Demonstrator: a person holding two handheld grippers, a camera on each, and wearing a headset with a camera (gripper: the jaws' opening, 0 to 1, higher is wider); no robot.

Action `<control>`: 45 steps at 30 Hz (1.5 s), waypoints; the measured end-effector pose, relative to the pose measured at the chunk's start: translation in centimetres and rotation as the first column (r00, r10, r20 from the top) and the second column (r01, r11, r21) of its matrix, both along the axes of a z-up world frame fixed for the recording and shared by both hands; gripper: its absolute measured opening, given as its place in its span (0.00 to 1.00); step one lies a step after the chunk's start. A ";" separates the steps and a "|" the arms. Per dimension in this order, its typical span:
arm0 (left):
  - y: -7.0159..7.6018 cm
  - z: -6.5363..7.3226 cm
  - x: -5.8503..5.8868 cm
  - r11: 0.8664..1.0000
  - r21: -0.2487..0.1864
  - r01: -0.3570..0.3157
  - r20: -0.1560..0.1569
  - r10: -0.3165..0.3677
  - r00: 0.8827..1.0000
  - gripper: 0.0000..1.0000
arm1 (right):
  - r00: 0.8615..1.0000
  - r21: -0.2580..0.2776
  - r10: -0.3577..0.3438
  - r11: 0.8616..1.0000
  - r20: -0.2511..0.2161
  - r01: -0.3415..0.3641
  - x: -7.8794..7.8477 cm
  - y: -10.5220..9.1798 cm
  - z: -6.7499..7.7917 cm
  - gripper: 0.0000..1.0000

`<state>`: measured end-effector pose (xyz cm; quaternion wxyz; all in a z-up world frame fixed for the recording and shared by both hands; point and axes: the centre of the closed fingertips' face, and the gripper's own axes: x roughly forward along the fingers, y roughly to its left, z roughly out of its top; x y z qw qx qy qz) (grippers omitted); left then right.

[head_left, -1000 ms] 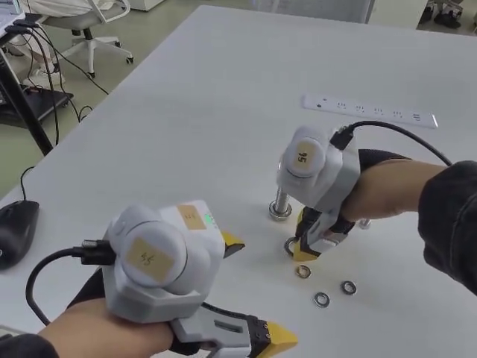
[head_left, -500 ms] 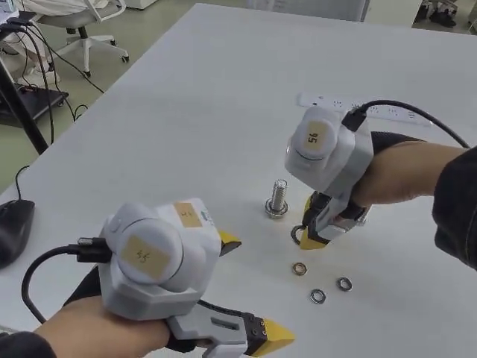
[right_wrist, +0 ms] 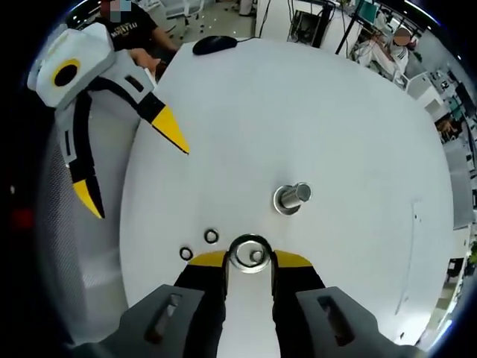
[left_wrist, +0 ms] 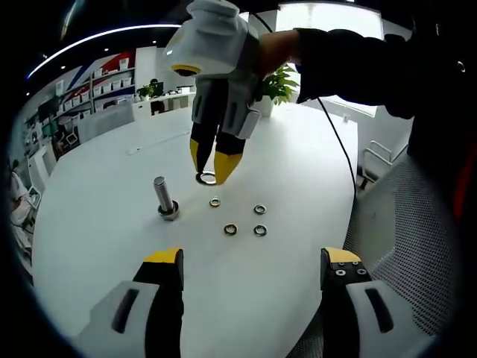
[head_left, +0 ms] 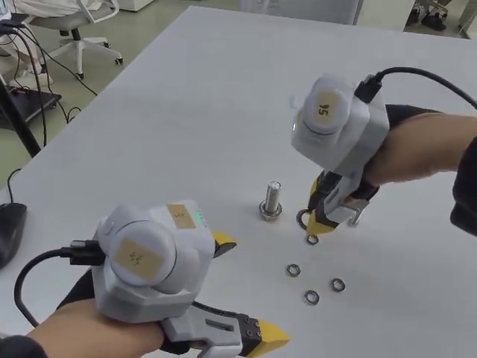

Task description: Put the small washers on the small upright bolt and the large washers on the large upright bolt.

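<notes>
Bare table [head_left: 223,89] beyond the upright bolt [head_left: 272,200]; loose washers [head_left: 311,297] lie nearer.

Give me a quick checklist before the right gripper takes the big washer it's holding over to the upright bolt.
1. Large silver metal washer clamped in right gripper: ok.
2. Washer raised clear of the white table: ok, it seems.
3. Top of the silver upright threaded bolt free: ok.
4. Washer centred over the bolt: not ok, it hangs beside it.
5. Left gripper open and off the path: ok.
6. This bolt is the large one: cannot tell.
</notes>
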<state>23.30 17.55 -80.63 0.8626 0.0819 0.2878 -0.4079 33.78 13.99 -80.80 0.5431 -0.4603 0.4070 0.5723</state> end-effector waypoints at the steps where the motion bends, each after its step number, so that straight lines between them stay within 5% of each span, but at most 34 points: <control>1: 0.0 0.0 0.0 1.000 0.003 0.002 0.004 -0.002 1.000 0.75 | 1.000 0.002 0.001 1.000 0.003 -0.001 0.1 0.0 0.3 0.23; 13: -0.2 0.1 -0.1 1.000 -0.001 0.005 0.003 -0.005 1.000 0.74 | 0.998 0.025 0.015 1.000 0.068 -0.016 1.6 1.5 3.3 0.23; 24: 0.0 0.1 -0.1 1.000 -0.002 0.000 0.008 0.000 1.000 0.75 | 0.996 0.032 0.036 0.999 0.087 -0.039 2.7 3.4 3.9 0.23; 45: 0.5 0.1 0.2 1.000 -0.004 -0.019 0.009 0.019 1.000 0.75 | 0.995 -0.027 0.086 0.996 0.052 -0.085 3.8 5.5 1.4 0.23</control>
